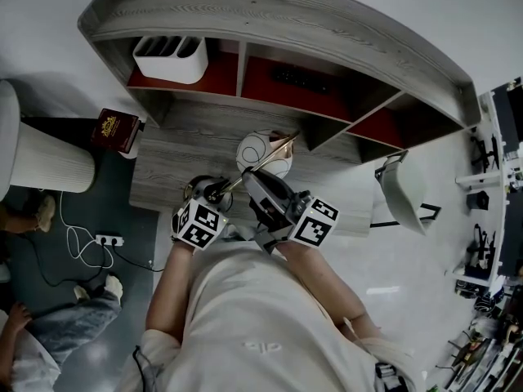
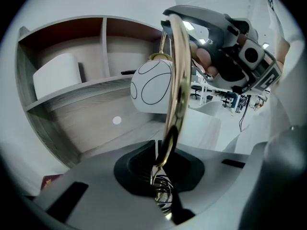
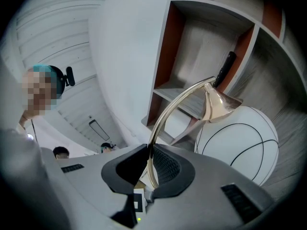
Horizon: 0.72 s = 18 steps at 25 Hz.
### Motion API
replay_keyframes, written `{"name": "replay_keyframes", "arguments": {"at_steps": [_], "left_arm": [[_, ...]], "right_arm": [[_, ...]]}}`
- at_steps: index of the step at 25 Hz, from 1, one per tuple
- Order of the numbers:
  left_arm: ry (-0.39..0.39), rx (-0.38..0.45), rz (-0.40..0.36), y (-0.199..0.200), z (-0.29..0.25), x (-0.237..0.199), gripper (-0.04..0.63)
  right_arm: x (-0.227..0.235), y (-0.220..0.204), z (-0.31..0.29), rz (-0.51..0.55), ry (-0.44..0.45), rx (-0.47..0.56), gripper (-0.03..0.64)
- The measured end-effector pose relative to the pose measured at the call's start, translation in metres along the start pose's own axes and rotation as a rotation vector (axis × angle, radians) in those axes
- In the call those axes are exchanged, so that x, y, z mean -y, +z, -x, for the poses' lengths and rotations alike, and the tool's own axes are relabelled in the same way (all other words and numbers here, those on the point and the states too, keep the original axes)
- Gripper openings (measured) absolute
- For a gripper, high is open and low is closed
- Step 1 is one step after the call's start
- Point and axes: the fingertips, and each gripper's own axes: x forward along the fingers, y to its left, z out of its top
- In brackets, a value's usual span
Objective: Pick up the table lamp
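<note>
Over the grey wood bench [image 1: 176, 158], at twelve o'clock from the person, the left tool [image 2: 159, 166] and right tool [image 3: 149, 163] each pinch the curved brass arm [image 3: 168, 111] of the white-globed table lamp [image 1: 263, 155]. The lift seems to be in hand; next, both should rise together.

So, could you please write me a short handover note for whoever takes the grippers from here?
Left gripper: shut on the lamp's gold stem, low down.
Right gripper: shut on the same stem, further along.
The lamp's white globe is over the grey desk, in front of the shelf unit.
Done: both grips are on.
Left: I cannot see whether the base is clear of the desk; check, then lift.
</note>
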Motion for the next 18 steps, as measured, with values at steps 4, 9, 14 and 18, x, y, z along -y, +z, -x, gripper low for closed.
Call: {"name": "replay_keyframes", "arguments": {"at_steps": [4, 9, 14, 18], "left_arm": [[-0.005, 0.004, 0.005, -0.0003, -0.0010, -0.0014, 0.032], [-0.002, 0.004, 0.012, -0.0014, 0.0000, -0.0043, 0.032], [0.003, 0.007, 0.030, -0.0028, 0.0003, -0.0074, 0.032], [0.006, 0.007, 0.038, -0.0035, 0.0001, -0.0080, 0.032]], "right_arm": [[0.0003, -0.0012, -0.0024, 0.002, 0.000, -0.007, 0.064], [-0.0004, -0.0024, -0.0045, 0.003, 0.000, -0.012, 0.064], [0.0003, -0.0039, -0.0057, 0.000, 0.004, -0.020, 0.064], [0.0008, -0.0051, -0.0052, -0.001, 0.005, -0.027, 0.064]]}}
